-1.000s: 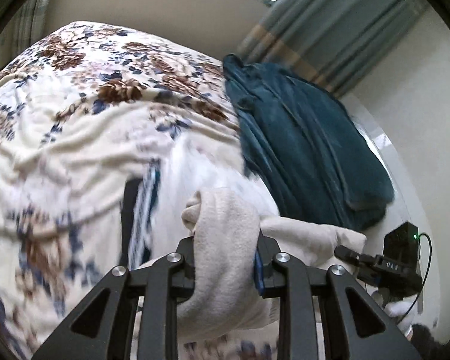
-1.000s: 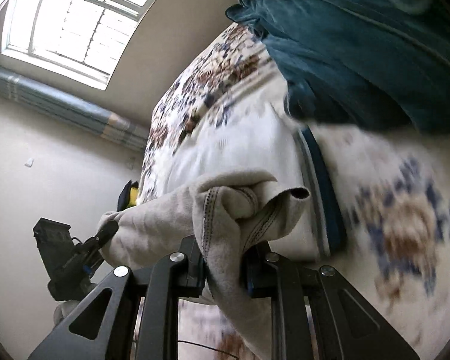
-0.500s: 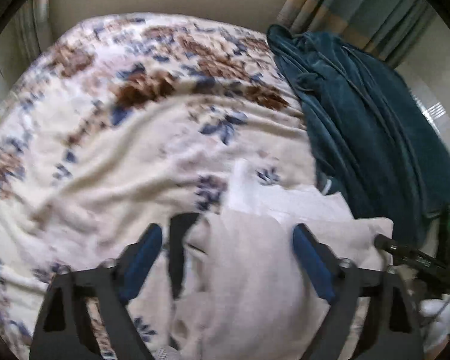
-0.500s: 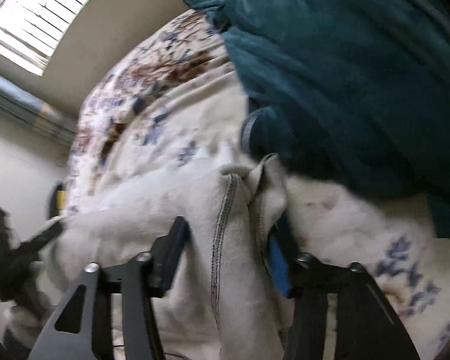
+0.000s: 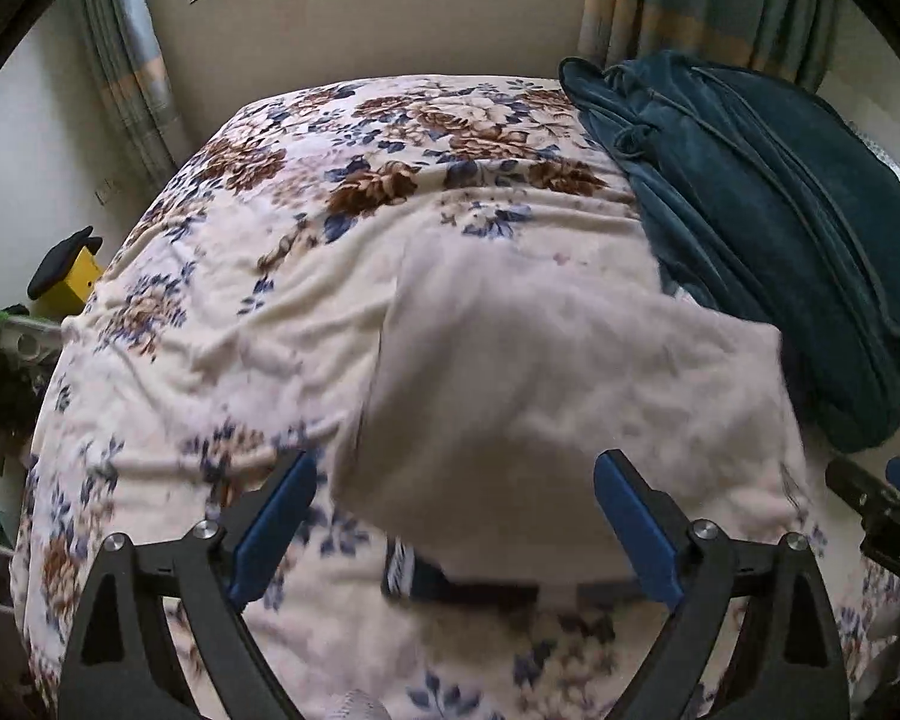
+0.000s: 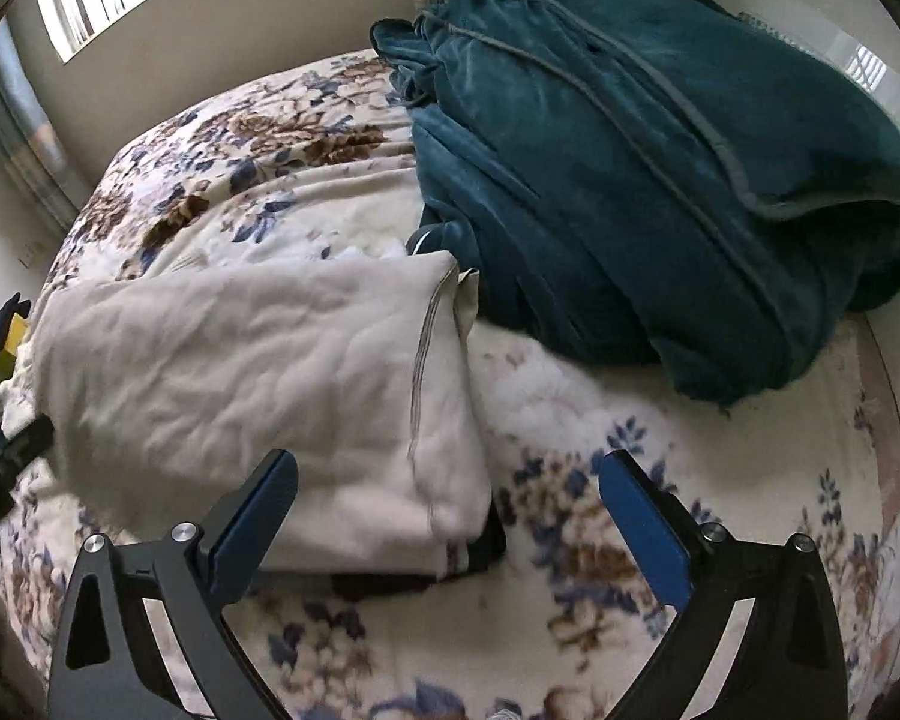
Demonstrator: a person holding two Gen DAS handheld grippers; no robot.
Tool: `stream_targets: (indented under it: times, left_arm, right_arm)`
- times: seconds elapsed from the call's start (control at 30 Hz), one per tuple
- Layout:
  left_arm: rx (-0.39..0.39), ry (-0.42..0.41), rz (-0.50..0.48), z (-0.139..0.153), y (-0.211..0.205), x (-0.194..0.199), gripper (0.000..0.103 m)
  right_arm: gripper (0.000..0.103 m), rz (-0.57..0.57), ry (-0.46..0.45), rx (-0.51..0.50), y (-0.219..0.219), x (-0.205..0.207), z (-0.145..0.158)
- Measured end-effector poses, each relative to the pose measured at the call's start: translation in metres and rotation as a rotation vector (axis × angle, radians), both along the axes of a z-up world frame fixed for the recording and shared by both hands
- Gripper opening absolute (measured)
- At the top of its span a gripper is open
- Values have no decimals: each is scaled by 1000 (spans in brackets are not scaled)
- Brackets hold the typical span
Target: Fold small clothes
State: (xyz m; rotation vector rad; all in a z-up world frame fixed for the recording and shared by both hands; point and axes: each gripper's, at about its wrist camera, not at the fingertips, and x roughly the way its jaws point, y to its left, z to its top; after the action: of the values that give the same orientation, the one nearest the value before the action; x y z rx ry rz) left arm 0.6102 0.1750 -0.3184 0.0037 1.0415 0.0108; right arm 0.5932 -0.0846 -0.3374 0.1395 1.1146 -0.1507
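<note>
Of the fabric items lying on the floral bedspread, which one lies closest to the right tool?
The cream garment, folded flat just ahead of the right tool. The teal blanket lies bunched farther back, and a dark striped garment only peeks from under the cream one.

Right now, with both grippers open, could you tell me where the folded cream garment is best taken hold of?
Probably at the near right corner of the cream garment, where the stitched seam edge meets the near fold. That corner is thick, layered and lifted over a dark garment beneath, so the right gripper could come from the near side, one finger under the stack.
</note>
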Motion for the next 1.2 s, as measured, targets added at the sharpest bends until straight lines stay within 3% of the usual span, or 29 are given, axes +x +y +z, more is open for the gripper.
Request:
stream_targets:
  times: [0.3, 0.7, 0.83, 1.0, 1.2]
  left_arm:
    - [-10, -60, -19, 79, -13, -78, 95]
    - [3, -198, -47, 218, -23, -212, 95]
    - [-4, -220, -36, 252, -20, -253, 95]
    - [4, -263, -19, 290, -17, -297, 95]
    - [-5, -307, -5, 323, -15, -337, 95]
  right_arm:
    - [102, 9, -99, -55, 4, -87, 102]
    - [102, 55, -267, -109, 18, -240, 273]
    - [102, 64, -326, -106, 17, -290, 326]
    - [102, 96, -371, -95, 20, -347, 377]
    - [102, 111, -395, -73, 20, -400, 416]
